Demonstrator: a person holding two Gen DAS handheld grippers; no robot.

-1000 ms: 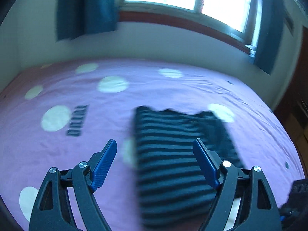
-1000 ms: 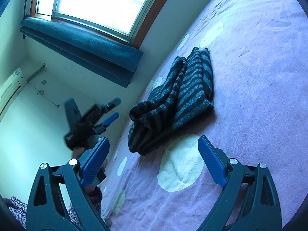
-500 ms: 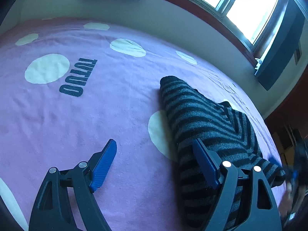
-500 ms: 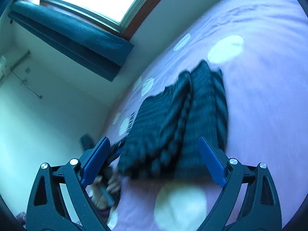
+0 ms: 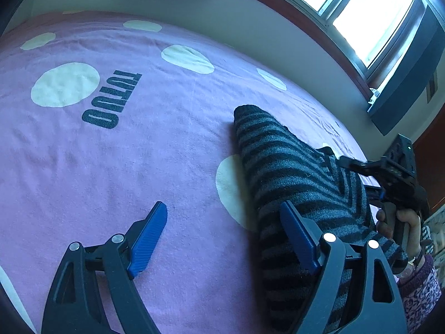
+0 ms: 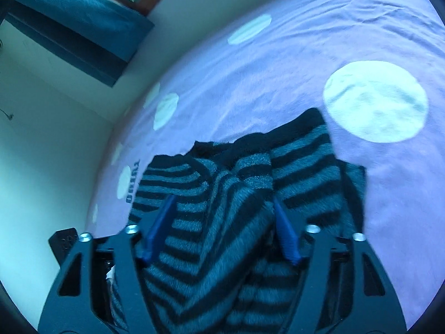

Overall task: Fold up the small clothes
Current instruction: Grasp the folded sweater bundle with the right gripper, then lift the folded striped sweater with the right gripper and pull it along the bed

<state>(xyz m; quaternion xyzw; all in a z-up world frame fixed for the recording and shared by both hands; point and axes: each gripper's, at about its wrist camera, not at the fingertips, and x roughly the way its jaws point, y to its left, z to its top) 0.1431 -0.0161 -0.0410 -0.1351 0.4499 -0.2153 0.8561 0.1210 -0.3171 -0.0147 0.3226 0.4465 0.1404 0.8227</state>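
Right gripper (image 6: pixel 222 232) moved in, fingers closing round striped garment (image 6: pixel 222 194).

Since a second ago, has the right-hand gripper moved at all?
Yes. The right gripper has gone in toward the striped garment, which lay well ahead of it on the purple blanket; its jaws have just been closing, with the cloth now between them.

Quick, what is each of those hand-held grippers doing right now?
Left hand-held gripper: open, holding nothing.
Right hand-held gripper: jaws just closing around a fold of the striped sweater; firm grip cannot be told.
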